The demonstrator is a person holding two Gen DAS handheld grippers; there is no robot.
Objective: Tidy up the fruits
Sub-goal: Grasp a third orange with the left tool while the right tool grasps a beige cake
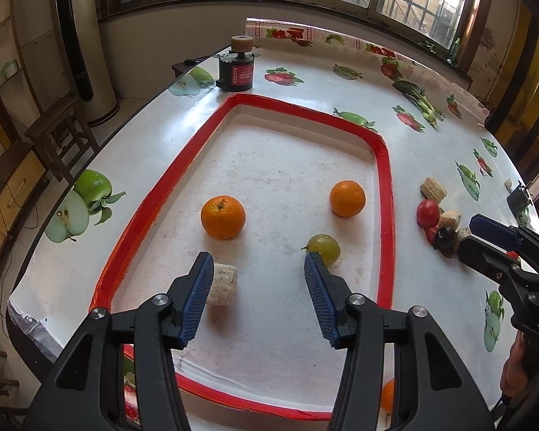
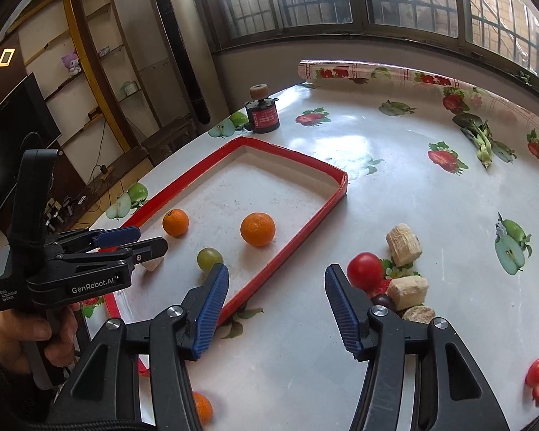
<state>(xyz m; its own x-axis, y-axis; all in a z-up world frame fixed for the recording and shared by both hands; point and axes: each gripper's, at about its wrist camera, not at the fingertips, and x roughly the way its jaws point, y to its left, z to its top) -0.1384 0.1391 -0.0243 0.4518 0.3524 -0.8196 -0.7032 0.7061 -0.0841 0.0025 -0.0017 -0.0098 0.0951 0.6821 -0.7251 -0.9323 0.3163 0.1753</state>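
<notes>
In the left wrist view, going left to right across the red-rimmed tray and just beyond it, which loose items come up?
Left orange → pale cut chunk → green grape → right orange → red tomato, outside the tray rim.

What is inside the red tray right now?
Inside the red tray: two oranges, a green grape, and a pale chunk partly hidden behind the left gripper.

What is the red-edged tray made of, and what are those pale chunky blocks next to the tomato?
The tray looks like white foam or board, matte and scuffed, its rim wrapped in shiny red tape that wrinkles at the corners. The pale blocks beside the tomato look rough and fibrous, maybe cut corn cob or cane; too coarse to be sure.
</notes>
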